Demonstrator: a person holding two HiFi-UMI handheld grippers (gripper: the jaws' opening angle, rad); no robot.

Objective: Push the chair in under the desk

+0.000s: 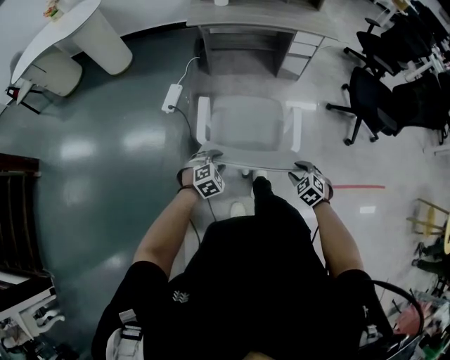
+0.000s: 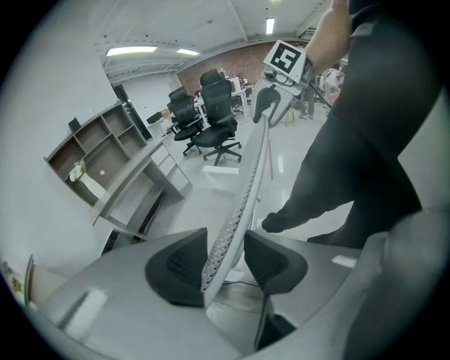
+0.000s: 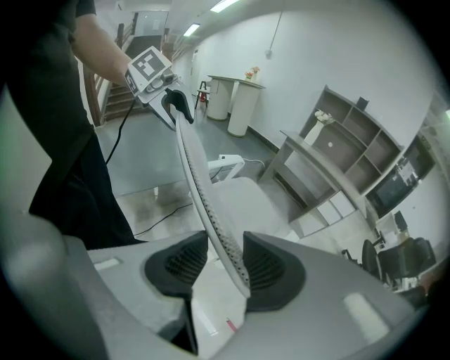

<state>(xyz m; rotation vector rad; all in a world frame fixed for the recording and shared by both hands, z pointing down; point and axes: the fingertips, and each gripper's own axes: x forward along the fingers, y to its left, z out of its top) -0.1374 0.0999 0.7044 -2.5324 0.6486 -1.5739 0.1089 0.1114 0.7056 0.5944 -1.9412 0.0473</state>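
A white mesh-backed chair (image 1: 246, 123) faces the grey desk (image 1: 246, 14), its seat just short of the desk's opening. Both grippers grip the top edge of its backrest (image 1: 256, 169). My left gripper (image 1: 205, 156) holds the left end and my right gripper (image 1: 304, 167) holds the right end. In the left gripper view the backrest (image 2: 242, 204) runs between the left gripper (image 2: 225, 264) pads, with the desk (image 2: 137, 179) beyond. In the right gripper view the backrest (image 3: 200, 190) sits between the right gripper (image 3: 225, 264) pads. The chair's base is hidden under the seat.
A drawer unit (image 1: 299, 53) stands under the desk's right side. A white power strip (image 1: 171, 98) with its cable lies on the floor left of the chair. Black office chairs (image 1: 373, 98) crowd the right. A white counter (image 1: 77, 28) stands far left.
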